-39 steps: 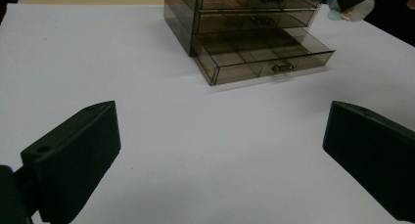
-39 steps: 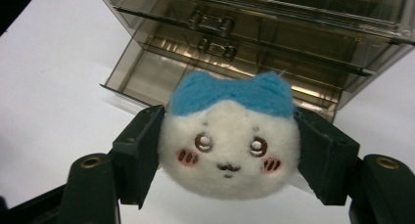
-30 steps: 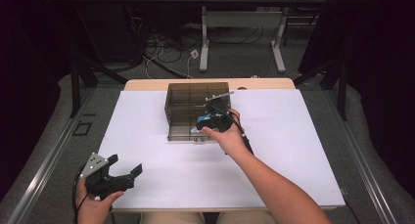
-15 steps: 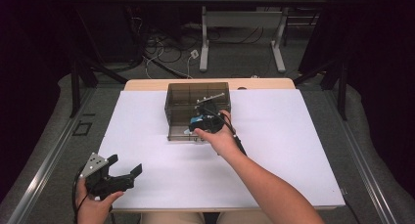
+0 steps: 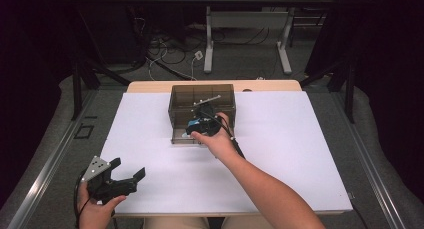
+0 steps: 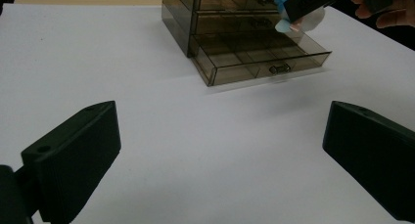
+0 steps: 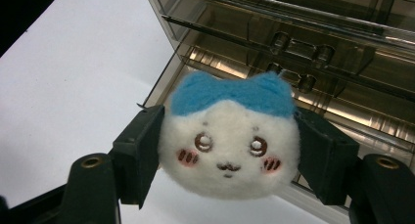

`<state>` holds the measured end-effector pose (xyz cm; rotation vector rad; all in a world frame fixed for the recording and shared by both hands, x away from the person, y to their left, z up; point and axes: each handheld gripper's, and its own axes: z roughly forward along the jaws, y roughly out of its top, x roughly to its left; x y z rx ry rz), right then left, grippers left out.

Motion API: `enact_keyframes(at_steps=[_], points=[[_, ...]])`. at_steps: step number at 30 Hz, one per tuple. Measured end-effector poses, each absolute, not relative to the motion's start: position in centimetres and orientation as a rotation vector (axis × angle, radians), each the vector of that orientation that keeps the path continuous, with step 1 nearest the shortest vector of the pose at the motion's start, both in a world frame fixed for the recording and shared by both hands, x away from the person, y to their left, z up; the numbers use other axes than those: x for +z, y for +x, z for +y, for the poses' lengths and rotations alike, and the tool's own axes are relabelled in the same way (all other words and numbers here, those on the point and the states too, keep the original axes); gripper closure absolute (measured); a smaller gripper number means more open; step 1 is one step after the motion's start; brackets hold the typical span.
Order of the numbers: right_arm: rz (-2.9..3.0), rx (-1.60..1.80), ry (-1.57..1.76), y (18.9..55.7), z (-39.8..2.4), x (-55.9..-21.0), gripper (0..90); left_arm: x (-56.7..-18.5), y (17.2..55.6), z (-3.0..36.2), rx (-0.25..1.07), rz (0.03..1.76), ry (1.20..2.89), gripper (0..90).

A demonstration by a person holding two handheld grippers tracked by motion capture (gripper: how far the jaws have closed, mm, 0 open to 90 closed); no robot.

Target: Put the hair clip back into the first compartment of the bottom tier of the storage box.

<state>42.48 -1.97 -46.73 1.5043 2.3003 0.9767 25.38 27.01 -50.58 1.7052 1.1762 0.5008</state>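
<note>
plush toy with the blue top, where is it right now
The plush toy is clamped in the right gripper, held just above the open bottom drawer of the smoky drawer box mid-table.

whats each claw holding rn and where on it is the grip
The right claw clamps a small plush toy by the two sides of its round white face, above the open drawer. The left claw is open and holds nothing.

plush toy (image 7: 229, 139): small round white head with blue ears and top, pink cheeks, brown eyes, tiny mouth
plush toy, state: pinched at both sides between the jaws of the right hand-held gripper (image 7: 229, 158), held off the bench, face upright toward that gripper's camera
plush toy, place: over the open bottom drawer (image 6: 259, 55), near its right end
drawer box (image 5: 202, 101): smoky clear plastic, stacked drawers, far middle of the bench (image 5: 300, 154)
bottom drawer, state: pulled out toward the near side, small handle at its front
</note>
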Motion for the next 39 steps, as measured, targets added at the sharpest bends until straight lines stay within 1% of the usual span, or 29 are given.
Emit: enact_keyframes(at_steps=[39], points=[[2.293, 0.976, 1.454, 43.7, 2.7, -48.3, 32.1, -50.6, 25.3, 26.9, 0.494, 1.169, 1.689, 0.9]])
